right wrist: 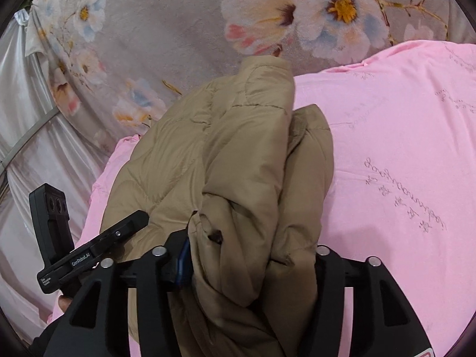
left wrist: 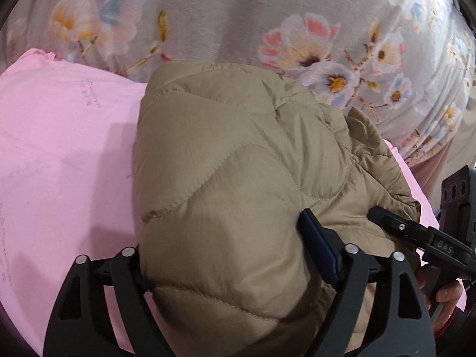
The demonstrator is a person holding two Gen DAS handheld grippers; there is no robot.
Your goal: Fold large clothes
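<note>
Between the spread jaws of my left gripper (left wrist: 238, 255) bulges the tan quilted jacket (left wrist: 238, 160), lying bunched on a pink sheet (left wrist: 65, 154). My right gripper (right wrist: 250, 255) straddles its other end, jaws apart, fabric filling the gap; whether either pinches it, I cannot tell.

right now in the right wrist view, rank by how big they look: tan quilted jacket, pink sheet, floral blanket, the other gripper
1. pink sheet and tan quilted jacket: alike, and the jacket sits nearest the camera
2. floral blanket
3. left gripper, smallest
</note>
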